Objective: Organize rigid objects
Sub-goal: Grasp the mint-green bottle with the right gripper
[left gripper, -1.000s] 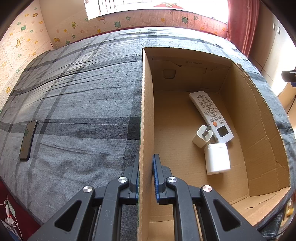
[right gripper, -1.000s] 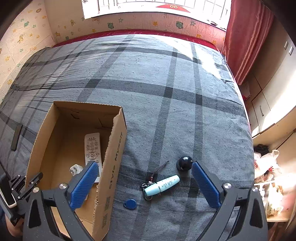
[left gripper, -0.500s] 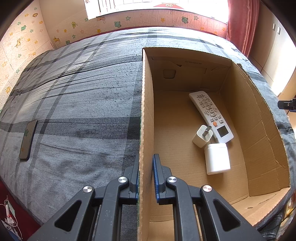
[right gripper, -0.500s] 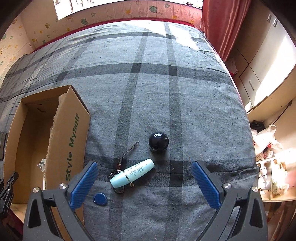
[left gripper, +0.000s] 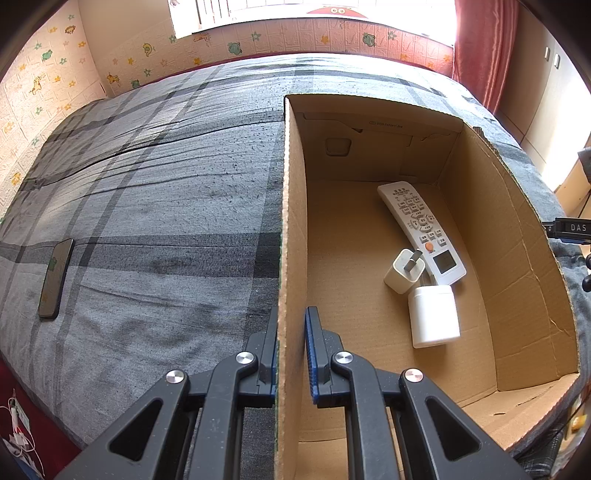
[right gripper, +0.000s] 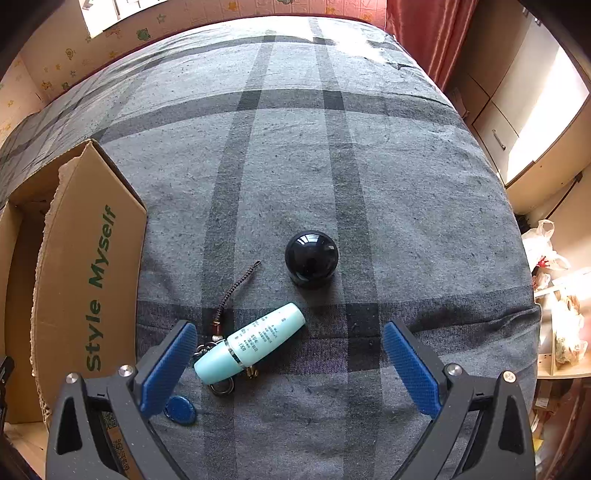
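My left gripper [left gripper: 291, 325] is shut on the near left wall of the open cardboard box [left gripper: 291, 221]. Inside the box lie a white remote [left gripper: 421, 229], a white charger plug [left gripper: 402, 271] and a white jar [left gripper: 434, 317]. My right gripper [right gripper: 290, 338] is wide open and empty, low over the grey plaid bed. Between its fingers lies a pale blue tube [right gripper: 251, 343] on a key ring with a cord [right gripper: 236, 288] and a blue fob [right gripper: 180, 409]. A black ball [right gripper: 311, 258] sits just beyond. The box [right gripper: 88, 288] stands to the left.
A black phone [left gripper: 55, 278] lies on the bed far left of the box. The bed edge drops off at the right toward cabinets [right gripper: 517, 122] and bags on the floor [right gripper: 554, 295]. A red curtain [right gripper: 424, 33] hangs at the back right.
My right gripper has moved right and down toward the tube and ball, which now look larger and closer. The left gripper has held still on the box wall.
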Available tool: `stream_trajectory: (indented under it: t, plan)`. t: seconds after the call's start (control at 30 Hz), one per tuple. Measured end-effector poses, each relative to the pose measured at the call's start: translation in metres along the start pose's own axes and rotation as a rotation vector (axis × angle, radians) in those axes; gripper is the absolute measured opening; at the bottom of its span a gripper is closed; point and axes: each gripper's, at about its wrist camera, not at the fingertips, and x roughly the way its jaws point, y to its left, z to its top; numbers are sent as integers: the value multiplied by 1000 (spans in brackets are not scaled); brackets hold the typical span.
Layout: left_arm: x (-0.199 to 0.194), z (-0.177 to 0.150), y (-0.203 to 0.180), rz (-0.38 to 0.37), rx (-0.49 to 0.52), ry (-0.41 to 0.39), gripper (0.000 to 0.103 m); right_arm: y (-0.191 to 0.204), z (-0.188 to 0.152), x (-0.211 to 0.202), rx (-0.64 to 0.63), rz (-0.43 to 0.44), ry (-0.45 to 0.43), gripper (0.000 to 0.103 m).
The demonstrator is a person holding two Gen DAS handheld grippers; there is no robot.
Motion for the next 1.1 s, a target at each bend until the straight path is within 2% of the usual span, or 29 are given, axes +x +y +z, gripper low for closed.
stream_trajectory:
  t: [0.23,0.43,0.53,0.6,0.7,1.1]
  plan:
    - [0,0,0,-1,-1,0,12,4,1,16,39,25,42,102]
    - [0,0,0,-1,-1,0,12,11,-2,30,47,41,80,88]
    - [0,0,0,-1,-1,0,12,14,-5,35,50,54,106,60]
    - [0,0,0,-1,-2,0,12,15,-7,36,52,72,105,37]
    - [0,0,0,-1,-2,0,12,16,-9,32,39,54,93,29]
    - [-1,0,1,-1,0,0,12,17,-8,8,12,59,53,27]
